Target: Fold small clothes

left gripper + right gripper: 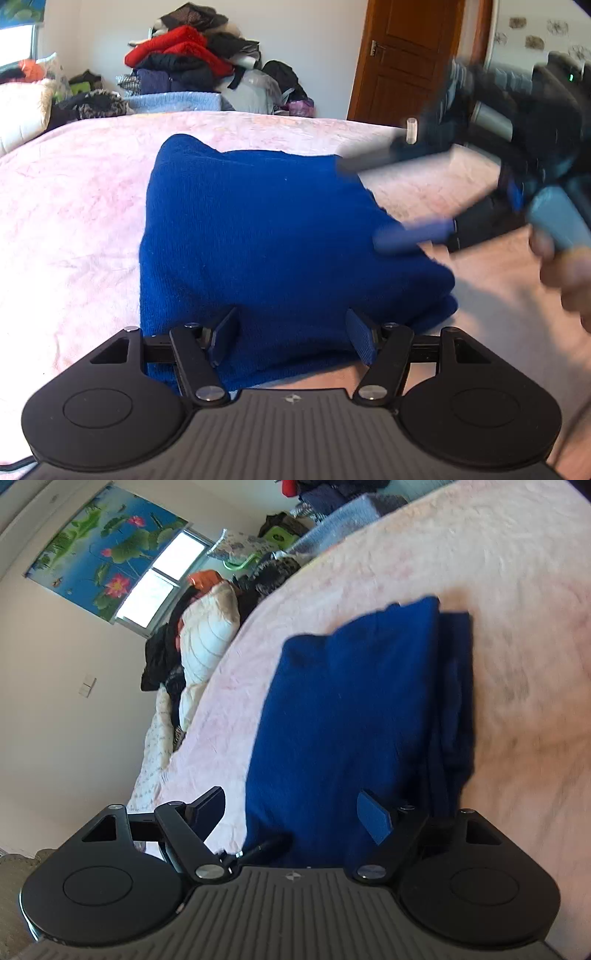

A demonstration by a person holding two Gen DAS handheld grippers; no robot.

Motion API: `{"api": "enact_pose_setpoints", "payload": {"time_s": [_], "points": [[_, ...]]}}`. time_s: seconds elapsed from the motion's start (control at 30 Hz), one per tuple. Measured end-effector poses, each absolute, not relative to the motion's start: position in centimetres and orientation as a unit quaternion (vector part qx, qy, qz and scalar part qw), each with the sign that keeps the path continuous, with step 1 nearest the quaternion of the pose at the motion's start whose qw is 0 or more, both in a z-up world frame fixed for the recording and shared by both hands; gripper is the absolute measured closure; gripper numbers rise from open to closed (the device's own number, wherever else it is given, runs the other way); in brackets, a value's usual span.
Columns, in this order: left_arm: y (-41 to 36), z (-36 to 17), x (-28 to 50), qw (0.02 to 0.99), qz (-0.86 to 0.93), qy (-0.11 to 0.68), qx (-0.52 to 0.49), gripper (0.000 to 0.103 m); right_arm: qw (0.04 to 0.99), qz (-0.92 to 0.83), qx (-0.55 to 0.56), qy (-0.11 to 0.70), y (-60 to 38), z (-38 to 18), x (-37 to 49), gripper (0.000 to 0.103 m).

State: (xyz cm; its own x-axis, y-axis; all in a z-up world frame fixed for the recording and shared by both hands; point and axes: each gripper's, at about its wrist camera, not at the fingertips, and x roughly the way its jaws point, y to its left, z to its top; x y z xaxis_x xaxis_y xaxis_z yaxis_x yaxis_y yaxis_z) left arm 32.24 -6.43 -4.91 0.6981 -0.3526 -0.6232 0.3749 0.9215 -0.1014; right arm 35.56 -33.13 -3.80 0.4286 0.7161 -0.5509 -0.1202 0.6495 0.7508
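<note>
We see a deep blue sweater (266, 229) ahead of our black left gripper (291, 341), lying on a pale pink blanket (74, 206). Beyond it sit a red garment (173, 48) and a brown door (406, 59); left of our right gripper (291, 819) hangs a blue-green blind (103, 546) with pink lotus flowers.

a bedroom in a home: a wide bed under a pale pink bedspread (74, 206), a heap of clothes (188, 59) stacked against the far wall, a brown panelled wooden door (402, 55), a quilted pillow (207, 635), and a lotus-print roller blind (107, 550) above a bright window (162, 579).
</note>
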Motion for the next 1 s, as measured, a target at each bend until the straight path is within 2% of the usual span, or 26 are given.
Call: {"api": "enact_pose_setpoints", "payload": {"time_s": [0.03,0.07,0.1,0.17,0.23,0.27,0.4,0.5,0.6,0.77,0.9,0.97,1.0], "points": [[-6.5,-5.0,32.3,0.921,-0.197,0.335,0.018,0.036,0.778,0.259,0.331,0.466,-33.8,-5.1,35.4,0.028],[-6.6,-5.0,32.4,0.921,-0.197,0.335,0.018,0.035,0.779,0.266,0.353,0.444,-34.9,-6.0,34.8,0.041],[-6.5,-5.0,32.5,0.921,-0.197,0.336,0.017,0.035,0.772,0.266,0.37,0.442,-35.6,-6.6,34.6,0.048],[-6.5,-5.0,32.5,0.921,-0.197,0.336,0.016,0.035,0.768,0.254,0.379,0.45,-36.3,-6.7,34.4,0.058],[-6.6,-5.1,32.5,0.922,-0.197,0.334,0.02,0.035,0.774,0.252,0.359,0.457,-35.8,-6.1,34.4,0.057],[-6.7,-5.2,32.3,0.922,-0.196,0.334,0.022,0.035,0.775,0.251,0.349,0.462,-35.4,-5.6,34.4,0.053],[-6.3,-4.5,32.1,0.92,-0.194,0.342,0.009,0.035,0.793,0.251,0.338,0.441,-35.4,-2.5,34.9,0.032],[-3.9,-2.4,32.0,0.916,-0.202,0.341,-0.065,0.034,0.803,0.248,0.344,0.418,-36.9,-1.2,35.9,0.019],[0.6,-0.5,33.8,0.913,-0.187,0.328,-0.157,0.033,0.813,0.219,0.325,0.43,-38.6,-1.4,37.7,0.016],[8.1,-2.7,39.7,0.841,-0.149,0.395,-0.339,0.033,0.807,0.197,0.335,0.445,-40.4,-3.2,40.0,0.017],[8.5,-5.9,41.7,0.788,-0.165,0.449,-0.388,0.033,0.793,0.201,0.354,0.453,-40.1,-4.5,41.9,0.017],[7.9,-6.9,41.8,0.772,-0.195,0.446,-0.41,0.028,0.789,0.205,0.352,0.459,-39.5,-5.1,43.0,0.017],[7.7,-7.1,42.0,0.763,-0.208,0.45,-0.414,0.028,0.788,0.212,0.356,0.456,-39.2,-5.3,43.5,0.014]]}}
